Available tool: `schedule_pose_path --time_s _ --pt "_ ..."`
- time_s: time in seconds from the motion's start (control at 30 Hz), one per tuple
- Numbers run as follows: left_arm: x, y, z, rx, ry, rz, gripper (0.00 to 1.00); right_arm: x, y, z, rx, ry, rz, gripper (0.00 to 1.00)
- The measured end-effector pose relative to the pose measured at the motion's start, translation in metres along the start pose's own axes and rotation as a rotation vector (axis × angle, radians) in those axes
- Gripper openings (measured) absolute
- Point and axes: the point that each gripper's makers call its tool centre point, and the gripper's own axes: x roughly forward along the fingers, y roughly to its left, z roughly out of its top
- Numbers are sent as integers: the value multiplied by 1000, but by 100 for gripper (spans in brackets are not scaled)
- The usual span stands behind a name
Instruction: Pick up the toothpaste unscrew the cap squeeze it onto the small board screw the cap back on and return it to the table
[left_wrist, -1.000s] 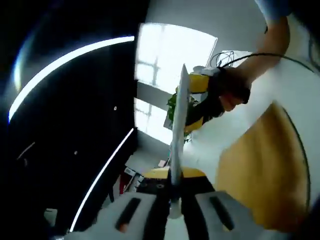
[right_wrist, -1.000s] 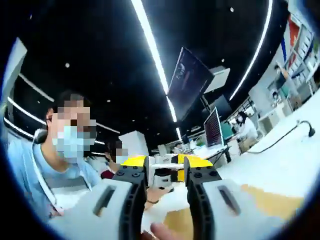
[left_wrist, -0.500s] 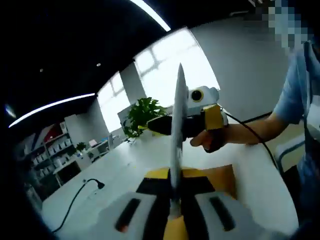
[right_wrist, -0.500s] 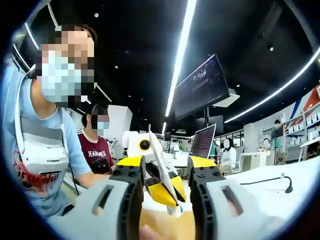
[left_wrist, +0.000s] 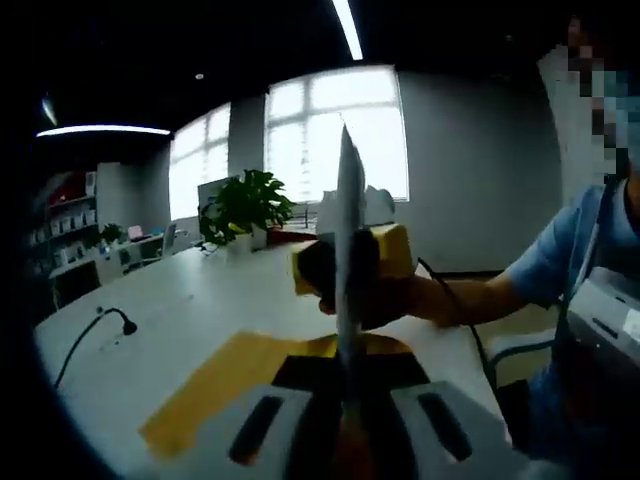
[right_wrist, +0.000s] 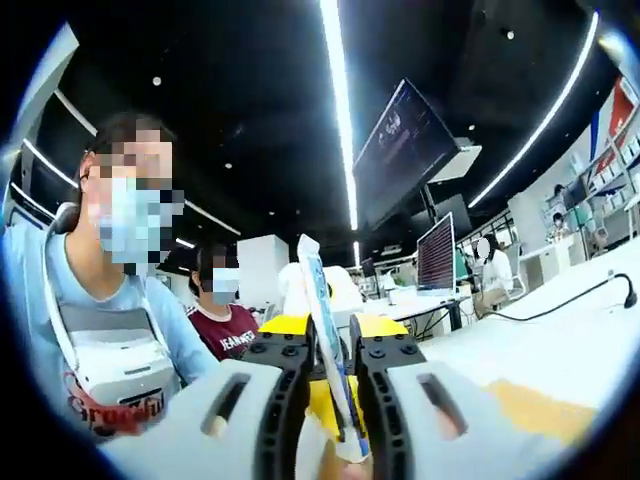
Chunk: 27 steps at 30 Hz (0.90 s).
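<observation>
The toothpaste tube (left_wrist: 347, 220) stands edge-on in the left gripper view, and my left gripper (left_wrist: 347, 365) is shut on its lower part. Right behind the tube is my right gripper (left_wrist: 325, 278), held by a hand. In the right gripper view the tube (right_wrist: 320, 300) runs up between the jaws, crimped end on top. My right gripper (right_wrist: 332, 350) has its jaws pressed against the tube's sides. Part of the left gripper (right_wrist: 322, 395) shows yellow behind it. The small yellow-brown board (left_wrist: 220, 385) lies flat on the white table (left_wrist: 200, 300); a corner of the board (right_wrist: 530, 405) lies at the lower right.
A black cable with a small plug end (left_wrist: 110, 320) lies on the table at the left. A potted plant (left_wrist: 240, 205) stands at its far edge by the windows. A person in a blue shirt (left_wrist: 570, 270) is at the right. Monitors (right_wrist: 440, 255) stand on far desks.
Both views have swung with the hands. The right gripper's jaws have drawn together onto the tube, which stood loose between them half a second ago. The left gripper still holds the tube.
</observation>
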Motion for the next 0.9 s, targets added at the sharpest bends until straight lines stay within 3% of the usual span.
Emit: schedule_pose_path --time_s 0.1,0.23,0.3,0.43,0.6,0.8,0.9 --pt "2 -2 -4 -58 9 -26 4 1 -2 3 -22 -20 -9 16" --pt "6 -5 -12 -50 44 -28 4 1 3 22 3 -140 4 15" --pt "7 -7 -12 -52 43 -35 4 1 4 22 4 -129 2 9" --pt "6 -2 -15 -56 51 -14 4 -3 -4 18 -59 -55 -103 5" --pt "3 -1 -3 -75 -41 -41 4 -9 -7 27 -49 -99 -132 4" --pt "2 -2 -2 -23 -78 -73 6 -5 -3 30 -49 -80 -123 4" --pt "1 -1 1 -84 -106 -88 6 -8 -3 37 -71 -91 -124 4"
